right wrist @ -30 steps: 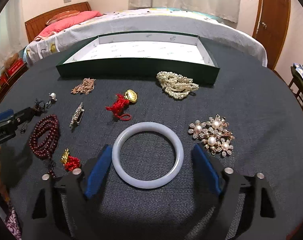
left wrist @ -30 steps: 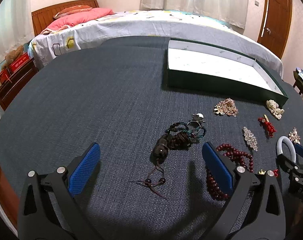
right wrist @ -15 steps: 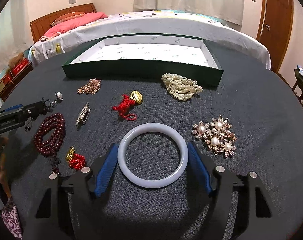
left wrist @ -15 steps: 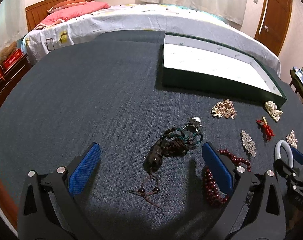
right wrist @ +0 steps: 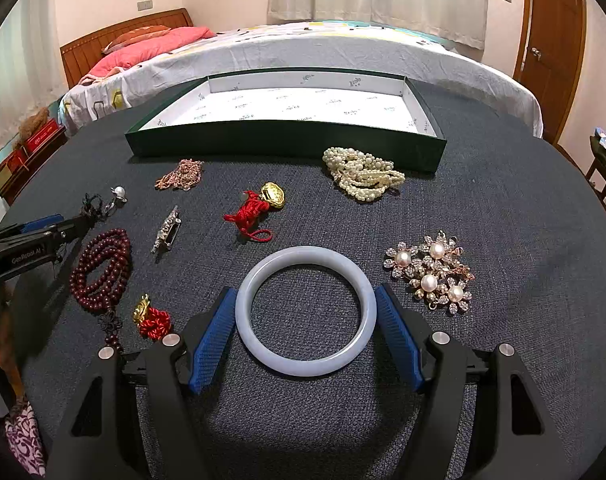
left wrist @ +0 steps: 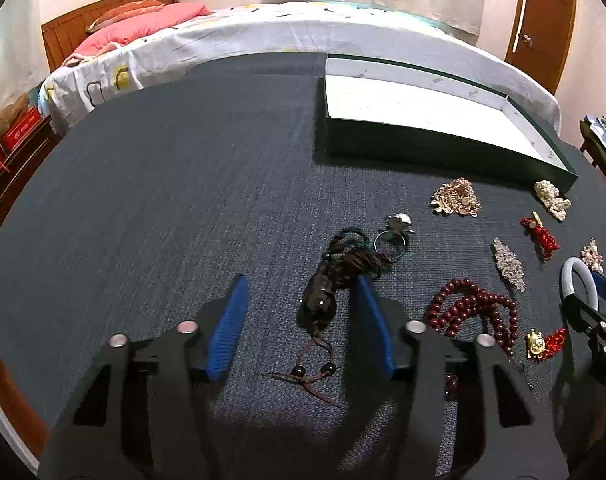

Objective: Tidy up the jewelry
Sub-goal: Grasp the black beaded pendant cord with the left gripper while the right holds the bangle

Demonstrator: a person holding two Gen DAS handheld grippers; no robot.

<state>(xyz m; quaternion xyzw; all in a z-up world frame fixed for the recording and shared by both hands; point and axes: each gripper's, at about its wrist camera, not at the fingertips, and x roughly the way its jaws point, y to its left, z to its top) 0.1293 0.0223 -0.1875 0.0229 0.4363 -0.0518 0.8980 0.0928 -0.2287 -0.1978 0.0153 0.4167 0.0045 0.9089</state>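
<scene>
Left wrist view: my left tongs [left wrist: 303,320] stand spread around the dark bead charm [left wrist: 323,300] at lower center, touching nothing.

Right wrist view: my right tongs [right wrist: 305,332] bracket the pale bangle [right wrist: 306,322] on the worktop [right wrist: 523,220]; whether they pinch it, I cannot tell. The green box [right wrist: 287,142] sits at upper center.

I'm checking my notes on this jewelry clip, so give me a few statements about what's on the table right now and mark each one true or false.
1. The green box already holds jewelry. False: its white floor is bare.
2. The right gripper has its fingers on either side of the pale bangle. True.
3. The pearl strands lie just in front of the box's near wall. True.
4. The left gripper is shut on the red bead bracelet. False: it is open around the dark tasselled pendant; the red beads lie to its right.
5. The flower brooch cluster lies left of the bangle. False: it lies to the right.
</scene>
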